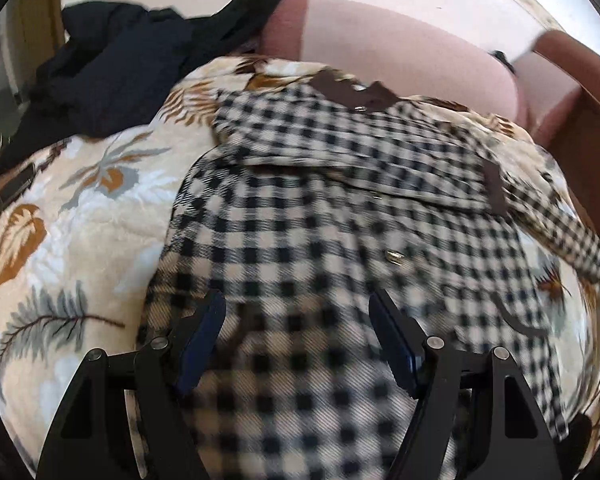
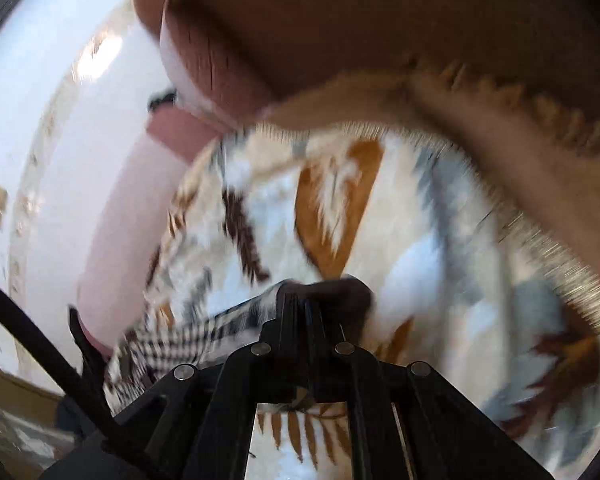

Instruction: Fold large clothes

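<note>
Hovering over the checked shirt (image 1: 300, 240), my left gripper (image 1: 296, 312) has its jaws wide apart, with nothing pinched between them. The blue pads (image 1: 204, 332) frame a stretch of check cloth that lies below and between them, though I cannot tell if they touch it. The shirt spreads away from the jaws across a leaf-print blanket (image 1: 72, 216), its brown collar (image 1: 352, 94) at the far end and a brown-cuffed sleeve (image 1: 496, 192) lying out to the right. Beyond the blanket's left side sits a heap of dark clothes (image 1: 112, 68). Farther still runs a pink cushion (image 1: 400, 52) and brown upholstery (image 1: 568, 92).

My right gripper (image 2: 308, 300) has its jaws closed tight on a brown-edged corner of the shirt (image 2: 180, 344), right at the fingertips. The check cloth trails off to the lower left from the grip, blurred. Past the tips lies the same blanket (image 2: 440, 240), its fringed edge curling up at the far right. The pink cushion (image 2: 132, 232) runs along the left, and brown upholstery (image 2: 340, 20) fills the top of the view.
</note>
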Demonstrator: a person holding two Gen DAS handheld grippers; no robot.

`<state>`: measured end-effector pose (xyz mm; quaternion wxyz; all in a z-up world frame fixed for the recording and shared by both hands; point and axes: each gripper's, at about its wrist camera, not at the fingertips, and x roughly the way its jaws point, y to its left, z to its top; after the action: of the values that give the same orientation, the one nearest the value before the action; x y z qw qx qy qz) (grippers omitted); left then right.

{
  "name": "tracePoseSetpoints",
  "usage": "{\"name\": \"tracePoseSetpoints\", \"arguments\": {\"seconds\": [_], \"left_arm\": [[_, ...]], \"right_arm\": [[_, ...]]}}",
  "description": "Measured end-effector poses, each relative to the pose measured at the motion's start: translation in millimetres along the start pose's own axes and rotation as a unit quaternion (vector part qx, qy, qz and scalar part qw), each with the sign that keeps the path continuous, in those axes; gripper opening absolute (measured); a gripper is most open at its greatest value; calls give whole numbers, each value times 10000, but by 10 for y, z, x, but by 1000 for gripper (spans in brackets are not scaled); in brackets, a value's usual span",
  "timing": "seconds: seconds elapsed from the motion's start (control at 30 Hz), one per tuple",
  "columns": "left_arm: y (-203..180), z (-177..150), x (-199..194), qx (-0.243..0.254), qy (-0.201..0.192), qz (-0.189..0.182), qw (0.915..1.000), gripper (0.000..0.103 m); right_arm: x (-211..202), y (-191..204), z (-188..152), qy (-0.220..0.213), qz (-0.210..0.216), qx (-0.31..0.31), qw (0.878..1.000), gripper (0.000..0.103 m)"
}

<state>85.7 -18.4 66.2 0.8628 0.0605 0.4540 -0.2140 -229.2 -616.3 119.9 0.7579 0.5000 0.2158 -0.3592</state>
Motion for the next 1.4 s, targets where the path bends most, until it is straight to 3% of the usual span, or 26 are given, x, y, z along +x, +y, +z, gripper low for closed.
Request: {"name": "tracePoseSetpoints", "arguments": {"seconds": [0.1, 0.17, 0.23, 0.27, 0.3, 0.37, 0.47, 0.57, 0.67, 0.83, 0.87, 0.97, 1.07, 1.13, 1.17, 1.2, 1.3, 1.4], "left_arm": [[-152, -69, -177, -77, -9, -105, 9999, 73], [-213, -110, -244, -201, 36, -208, 9996, 73], [-279, -162, -285, -290, 100, -272, 9992, 73], [-304, -189, -303, -313, 129, -286, 9990, 73], [-330, -214, -318, -324, 159, -272, 9990, 73], [-371, -268, -343, -324, 185, -241, 9990, 73], [-423, -322, -386, -309, 216, -217, 9991, 73], [-464, -364, -412, -340, 276, -243, 9987, 73], [-478, -392, -403, -468, 373, -345, 9976, 73], [-535, -426, -404, -424, 371, -361, 9978, 73], [-546, -430, -388, -413, 387, -372, 9977, 73], [-596, -441, -316, -428, 486, -456, 9969, 73], [-677, -465, -264, -324, 532, -515, 9967, 73], [-741, -483, -246, -219, 536, -533, 9969, 73], [-755, -487, -242, -195, 533, -548, 9969, 73], [-763, -490, -240, -178, 527, -576, 9968, 73], [-728, -478, -248, -192, 489, -609, 9968, 73], [-596, -453, -261, -281, 405, -589, 9970, 73]], "right_arm": [[-284, -102, 89, -508, -445, -92, 9977, 4], [-376, -227, 104, -570, -499, -56, 9971, 7], [-351, -343, 41, -349, -200, 9, 9992, 7], [-314, -380, 0, -226, -64, 15, 9997, 14], [-267, -403, -49, -103, 40, 13, 9999, 28], [-102, -420, -199, 139, 164, -70, 9997, 41], [199, -384, -335, 483, 309, -24, 9984, 42], [503, -332, -362, 641, 301, 65, 9975, 41], [710, -327, -363, 1032, 767, 421, 9908, 7], [267, -532, -272, 535, 1070, 610, 9909, 7], [171, -634, -276, 461, 986, 701, 9916, 5], [-162, -926, -244, -156, 159, 733, 9971, 3], [-303, -1086, -297, -132, 527, 961, 9939, 7], [-261, -1048, -412, 132, 951, 993, 9904, 26], [-203, -981, -463, 239, 1159, 996, 9880, 52], [-164, -930, -503, 305, 1283, 978, 9864, 60], [87, -632, -695, 657, 1389, 725, 9855, 60], [372, -443, -779, 827, 955, 597, 9902, 60]]}}
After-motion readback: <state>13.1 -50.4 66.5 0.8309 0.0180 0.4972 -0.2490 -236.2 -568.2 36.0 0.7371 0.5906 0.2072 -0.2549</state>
